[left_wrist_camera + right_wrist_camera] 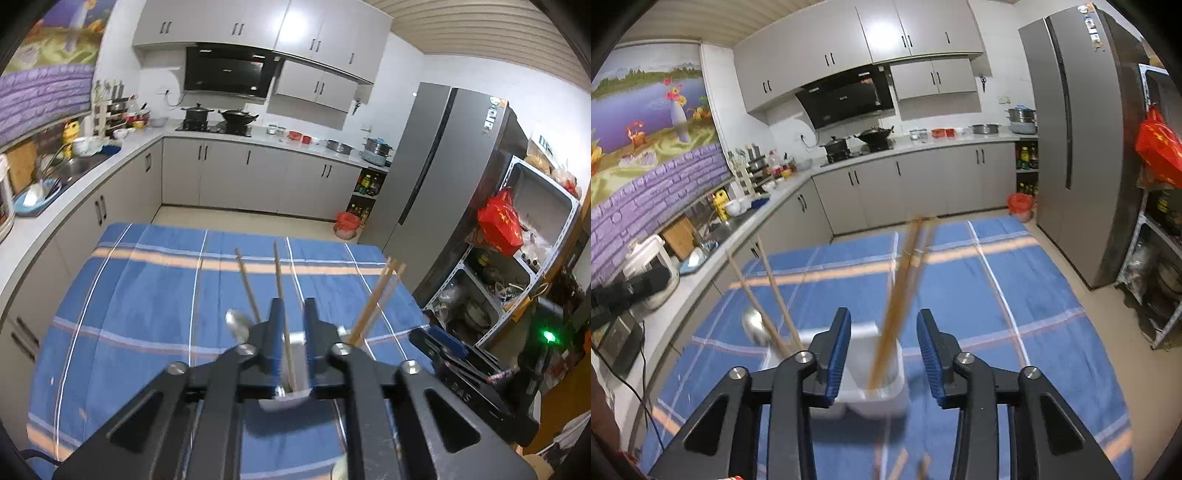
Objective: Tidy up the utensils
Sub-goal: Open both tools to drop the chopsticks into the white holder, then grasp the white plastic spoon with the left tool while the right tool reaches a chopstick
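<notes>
On the blue striped tablecloth (1015, 280), towards its near edge, a white holder (875, 391) stands with chopsticks (901, 295) and a metal spoon (755, 325) leaning in it. The right gripper (882, 354) stands well open on either side of the chopstick bundle, its pads clear of the sticks; the left gripper (293, 325) is narrowly parted about a single chopstick (282, 295), which looks loose rather than pinched. Chopsticks are light, stiff and smooth, likely to slip or pivot, so they are best pinched mid-length, just above the holder's rim.

Grey kitchen cabinets (258, 177), a tall grey fridge (1078, 147) and a beige tiled floor (236, 216) surround a blue-clothed table (155, 302).
</notes>
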{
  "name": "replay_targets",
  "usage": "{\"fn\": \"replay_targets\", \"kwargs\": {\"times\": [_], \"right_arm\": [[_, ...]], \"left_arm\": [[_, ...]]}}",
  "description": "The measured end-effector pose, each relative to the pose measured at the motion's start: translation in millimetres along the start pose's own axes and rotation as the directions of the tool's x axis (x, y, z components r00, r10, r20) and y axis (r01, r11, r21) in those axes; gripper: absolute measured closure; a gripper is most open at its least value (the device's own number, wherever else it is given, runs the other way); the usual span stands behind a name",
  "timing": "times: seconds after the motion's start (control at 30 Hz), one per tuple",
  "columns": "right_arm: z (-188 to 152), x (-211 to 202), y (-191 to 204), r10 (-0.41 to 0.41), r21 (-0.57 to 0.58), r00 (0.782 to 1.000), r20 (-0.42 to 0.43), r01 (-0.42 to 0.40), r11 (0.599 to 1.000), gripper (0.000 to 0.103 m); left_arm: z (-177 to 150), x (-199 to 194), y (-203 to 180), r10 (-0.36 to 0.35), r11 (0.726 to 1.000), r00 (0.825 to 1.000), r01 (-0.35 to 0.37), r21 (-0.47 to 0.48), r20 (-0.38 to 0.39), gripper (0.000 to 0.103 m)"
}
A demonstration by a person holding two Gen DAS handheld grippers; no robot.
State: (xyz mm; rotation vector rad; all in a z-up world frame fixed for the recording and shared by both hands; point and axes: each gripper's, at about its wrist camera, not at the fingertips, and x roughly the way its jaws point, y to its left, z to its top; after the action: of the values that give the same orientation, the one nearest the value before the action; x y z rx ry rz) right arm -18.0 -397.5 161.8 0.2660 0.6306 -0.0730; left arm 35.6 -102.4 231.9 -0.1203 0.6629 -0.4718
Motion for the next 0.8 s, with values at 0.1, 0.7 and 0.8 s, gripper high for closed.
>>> {"fn": "replay_targets", "kwargs": {"times": [0.1, 0.7, 0.8], "right_arm": [[-32.8, -25.3, -18.5, -0.043, 0.000, 0.998, -0.045, 0.043, 0.999, 0.059], [-170.1, -114.4, -70.8, -0.084, 0.107, 0.972, -0.220, 0.110, 0.988, 0.059], [-173.6, -116.0, -65.9, -0.080, 0.095, 0.970, -0.231, 0.105, 0.990, 0.059]], "left_arm": [[-22.4, -21.1, 0.7, 0.011, 1.000, 1.000, -0.011, -0.024, -0.007, 0.074], [-181.2, 39.8, -47.6, -0.057, 0.993, 0.923, 0.093, 0.076, -0.380, 0.072], [-186.6, 62.1, -50.5, -0.087, 0.991, 0.906, 0.123, 0.059, -0.414, 0.072]]}}
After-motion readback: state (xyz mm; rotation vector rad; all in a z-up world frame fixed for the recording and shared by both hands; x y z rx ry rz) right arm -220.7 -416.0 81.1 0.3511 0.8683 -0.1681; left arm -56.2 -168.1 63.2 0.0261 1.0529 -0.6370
